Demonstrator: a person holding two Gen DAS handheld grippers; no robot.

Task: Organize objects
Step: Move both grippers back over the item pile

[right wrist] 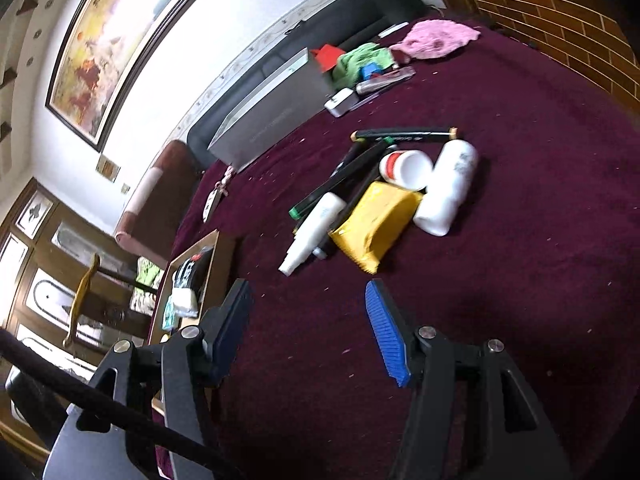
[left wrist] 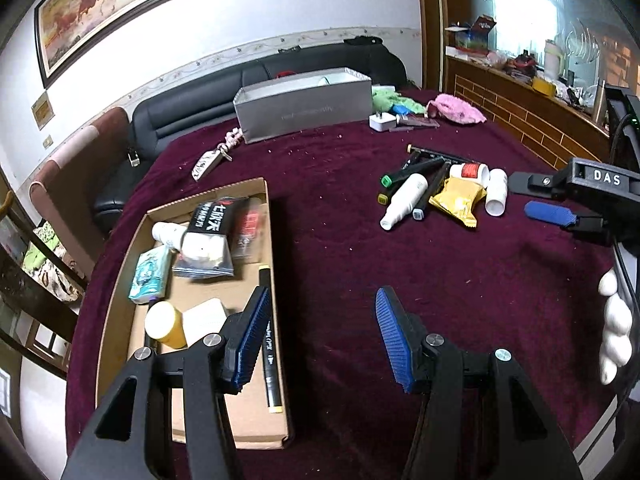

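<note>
Maroon cloth (left wrist: 340, 240) lies bare between cardboard tray (left wrist: 276, 280) and marker pile (right wrist: 360, 184); both hand-held grippers gape empty

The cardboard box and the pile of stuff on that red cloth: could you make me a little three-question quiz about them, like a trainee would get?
1. True or false: the left gripper is holding a marker.
2. Which lies in the cardboard box? A) the pink cloth B) a black marker C) the keys
3. What colour is the packet in the pile nearest the right gripper?

Key:
1. False; its jaws are open and empty.
2. B
3. Yellow
</note>
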